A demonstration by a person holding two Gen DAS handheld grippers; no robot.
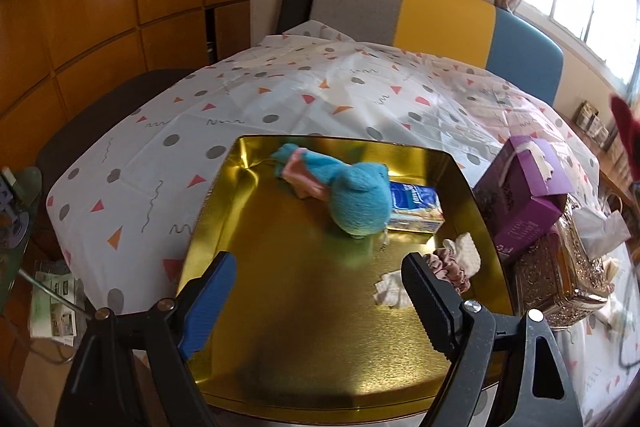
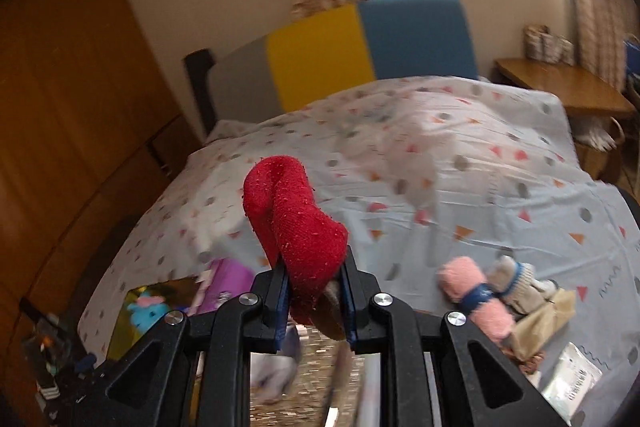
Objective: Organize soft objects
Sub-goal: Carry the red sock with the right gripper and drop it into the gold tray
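Gold square metal tray (image 1: 280, 327) sits on the surface's near left, under the left gripper (image 1: 320, 275), jaws apart and empty. Right gripper (image 2: 314, 277), right of it, clamps the folded red fuzzy sock (image 2: 296, 211); tray lies leftward.

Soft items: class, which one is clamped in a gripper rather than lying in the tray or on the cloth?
The red sock, clamped in the right gripper. The teal plush lies in the gold tray; the pink roll lies on the tablecloth.
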